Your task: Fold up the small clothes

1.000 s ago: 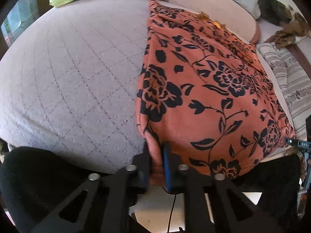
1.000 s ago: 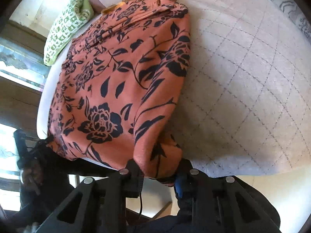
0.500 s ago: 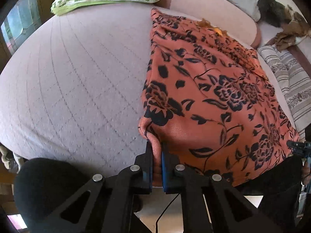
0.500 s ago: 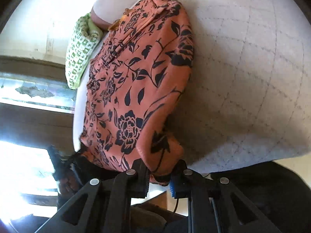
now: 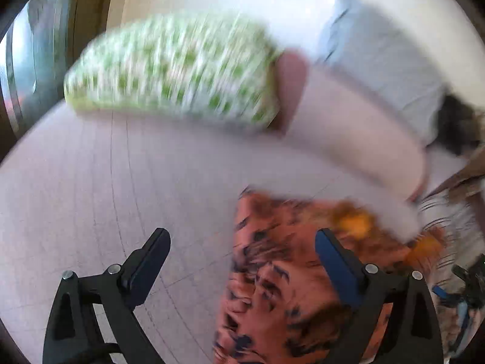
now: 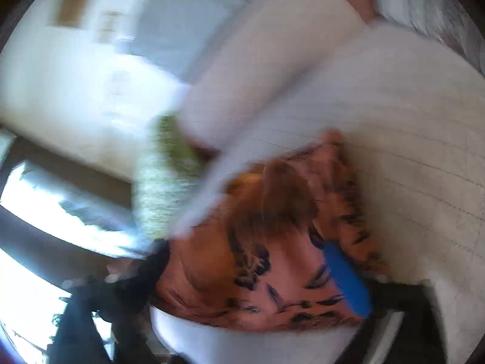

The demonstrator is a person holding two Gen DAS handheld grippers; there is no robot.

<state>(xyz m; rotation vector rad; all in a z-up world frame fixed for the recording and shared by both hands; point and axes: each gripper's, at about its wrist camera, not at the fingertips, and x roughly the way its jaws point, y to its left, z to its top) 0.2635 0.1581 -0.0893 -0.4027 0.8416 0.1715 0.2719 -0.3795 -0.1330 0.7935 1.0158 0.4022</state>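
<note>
Orange floral garment [image 5: 282,276] on quilted bed [image 5: 91,197] — green pillow [image 5: 172,66] behind; blurred

Soft matt cloth garment [image 5: 282,273] lies on a quilted fabric bedspread [image 5: 121,182].

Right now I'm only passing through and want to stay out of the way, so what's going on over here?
A person is folding an orange floral garment on a quilted bed, holding tongs in each hand. The left tongs are open and grip nothing. The right tongs look spread over the cloth too, though blur hides whether they pinch it. Both views are smeared by fast motion. A green patterned pillow lies further back.
</note>
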